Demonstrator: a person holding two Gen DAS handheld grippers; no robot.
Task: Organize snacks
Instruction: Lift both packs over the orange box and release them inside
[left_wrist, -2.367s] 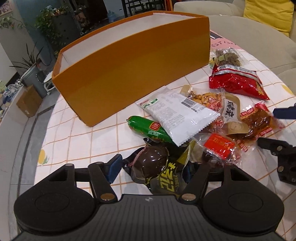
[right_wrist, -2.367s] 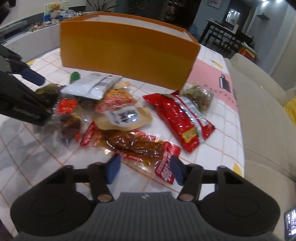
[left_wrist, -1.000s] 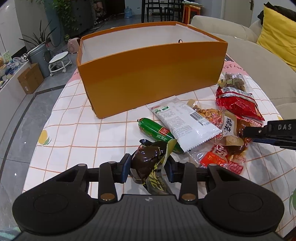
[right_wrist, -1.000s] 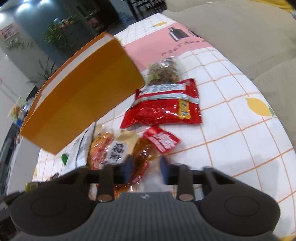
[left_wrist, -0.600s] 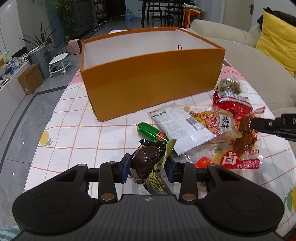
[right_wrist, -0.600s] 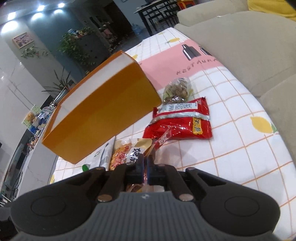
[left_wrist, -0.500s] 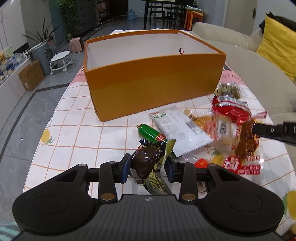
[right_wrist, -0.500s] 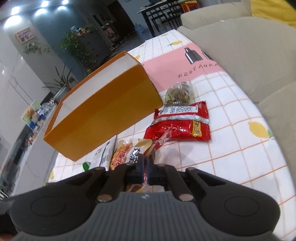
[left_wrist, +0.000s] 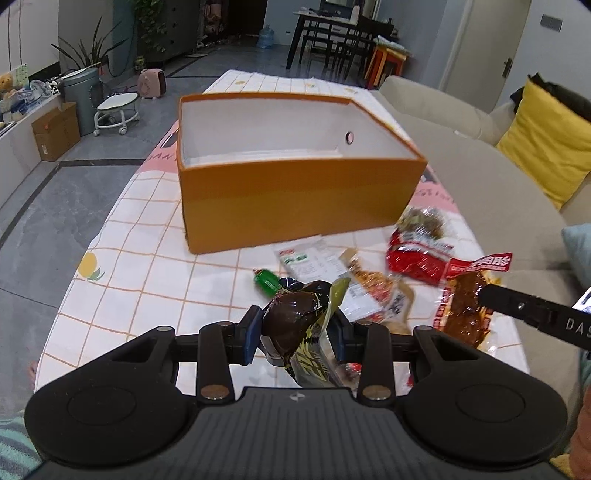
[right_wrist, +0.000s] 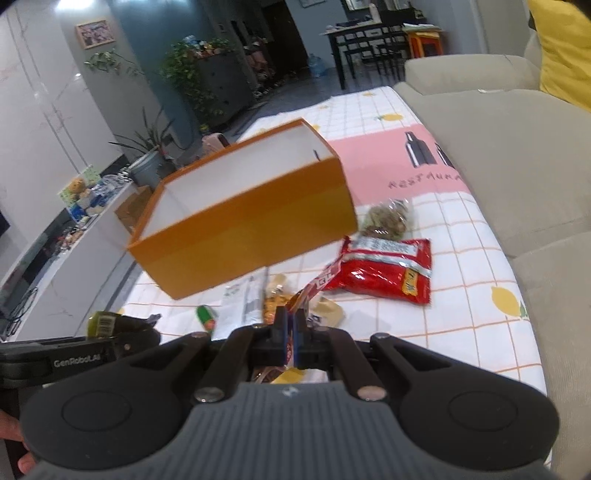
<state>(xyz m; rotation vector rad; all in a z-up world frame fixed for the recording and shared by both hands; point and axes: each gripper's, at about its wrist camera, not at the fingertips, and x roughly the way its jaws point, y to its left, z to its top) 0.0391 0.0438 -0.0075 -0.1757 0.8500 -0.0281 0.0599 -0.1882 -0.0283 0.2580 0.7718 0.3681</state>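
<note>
On the checked tablecloth, near the front edge, both grippers are up off the surface and tipped downward toward the snack pile. The left gripper has its jaws pinching a dark brown pouch with a yellow-green wrapper edge — the pouch bulges between the blue pads. The right gripper has its jaws pressed almost together on the thin edge of a clear meat pack; in the left view that pack dangles from the black finger at far right, clear of the table, with its red header up top. That header has white Chinese characters on it, too small for me to read properly.

Readable stuff: "GenRobot.AI" on the side of the left gripper in the right view, "DAS" on the right gripper's finger in the left view, and "RESTAURA" on the pink part of the cloth beside the sofa.

The orange box sits further back, open on top, white inside. Left on the cloth between box and grippers: a red bag, a clear bag of brown bits just beyond it, a white packet, and a green sausage. The left half of the cloth is bare grid; the sofa crowds the right edge.
</note>
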